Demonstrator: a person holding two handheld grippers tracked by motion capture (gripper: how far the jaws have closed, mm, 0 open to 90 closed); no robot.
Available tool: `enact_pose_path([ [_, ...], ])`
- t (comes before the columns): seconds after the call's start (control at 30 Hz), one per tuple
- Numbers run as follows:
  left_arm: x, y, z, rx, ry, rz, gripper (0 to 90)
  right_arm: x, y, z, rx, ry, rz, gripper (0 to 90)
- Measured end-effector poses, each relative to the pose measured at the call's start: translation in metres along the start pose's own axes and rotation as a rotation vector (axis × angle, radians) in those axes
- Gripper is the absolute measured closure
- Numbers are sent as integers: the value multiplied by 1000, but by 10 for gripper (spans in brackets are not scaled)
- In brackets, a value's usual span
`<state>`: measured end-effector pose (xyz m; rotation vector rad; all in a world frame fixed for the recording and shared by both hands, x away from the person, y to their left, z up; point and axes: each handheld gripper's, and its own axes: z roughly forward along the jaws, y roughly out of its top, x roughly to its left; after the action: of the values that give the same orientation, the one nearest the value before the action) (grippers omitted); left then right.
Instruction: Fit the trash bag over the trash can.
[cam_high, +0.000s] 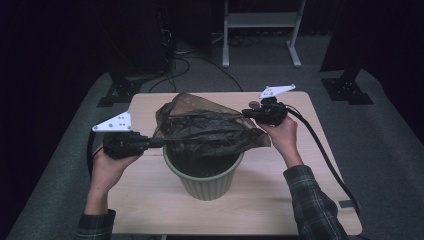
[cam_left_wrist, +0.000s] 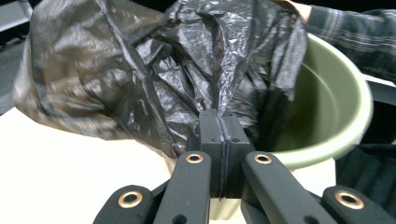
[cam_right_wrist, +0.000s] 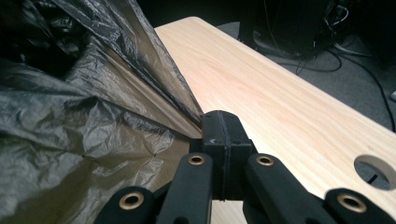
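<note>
Pale wood counter (cam_high: 280, 200), dark room. Black bin bag (cam_high: 210, 130) spread above green bin (cam_high: 205, 182), not yet inside. Left gripper (cam_high: 159, 142) fingers clamped on bag edge; right gripper (cam_high: 246, 113) likewise. Left: lower bag, fold rim over.

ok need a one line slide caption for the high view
Left tongs and right tongs stretch a black bin bag over a green bin on the wooden table.

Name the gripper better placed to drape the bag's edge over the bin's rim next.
Probably left: the left gripper, shut on the bag, sits nearer the bin than the right gripper.
</note>
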<state>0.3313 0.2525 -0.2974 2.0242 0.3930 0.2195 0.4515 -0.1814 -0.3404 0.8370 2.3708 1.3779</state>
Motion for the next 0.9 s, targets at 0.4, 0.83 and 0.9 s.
enact_pose_path([
  [0.4,-9,-38,-15,40,-1,-50,900,-9,-29,-8,40,-10,31,900],
  [0.83,-24,-22,-30,-31,50,-8,442,-11,-20,-43,-38,-8,39,602],
  [0.9,-27,-16,-33,-41,58,6,372,-12,-15,-54,-61,-1,50,549],
])
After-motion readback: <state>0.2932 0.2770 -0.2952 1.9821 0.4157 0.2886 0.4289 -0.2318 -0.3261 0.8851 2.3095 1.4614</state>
